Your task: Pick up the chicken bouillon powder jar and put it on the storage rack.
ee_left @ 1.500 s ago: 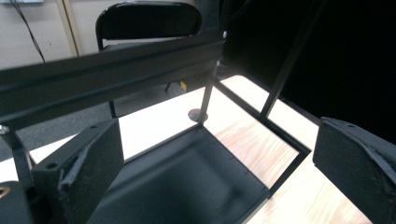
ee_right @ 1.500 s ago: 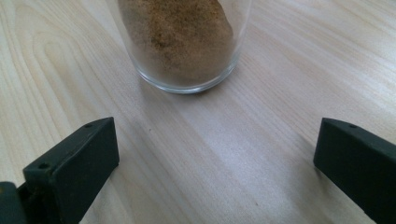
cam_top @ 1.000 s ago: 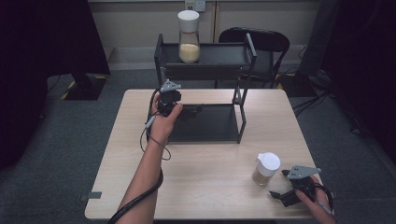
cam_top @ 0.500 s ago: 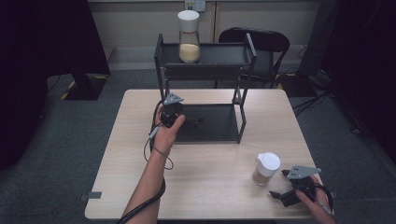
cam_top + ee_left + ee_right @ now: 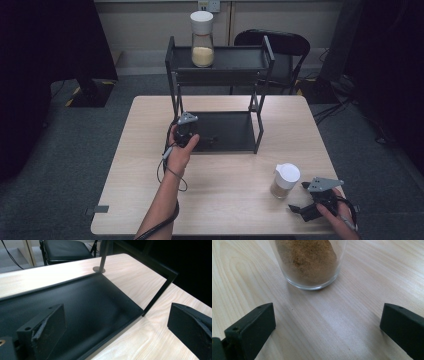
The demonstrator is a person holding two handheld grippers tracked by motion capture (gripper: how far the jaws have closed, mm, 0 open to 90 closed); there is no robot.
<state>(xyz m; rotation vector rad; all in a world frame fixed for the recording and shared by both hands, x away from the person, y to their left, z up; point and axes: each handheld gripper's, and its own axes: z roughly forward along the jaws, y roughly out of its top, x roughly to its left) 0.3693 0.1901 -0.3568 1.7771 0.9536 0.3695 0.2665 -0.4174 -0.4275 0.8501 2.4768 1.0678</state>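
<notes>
A black two-tier metal rack stands at the back of the wooden table. On its top shelf stands a glass jar with a white lid and pale powder. A second white-lidded glass jar holding brown powder stands on the table at the front right. My left gripper is open over the front left of the rack's lower shelf, with nothing between its jaws. My right gripper is open just in front of the brown-powder jar, apart from it.
A black chair stands behind the table, also seen as the chair in the left gripper view. The rack's thin posts rise at the shelf's corners. A cable trails from the left gripper.
My left gripper has drawn back toward me and to the right, from the rack's left post to the front of the lower shelf. The right gripper has stayed still.
</notes>
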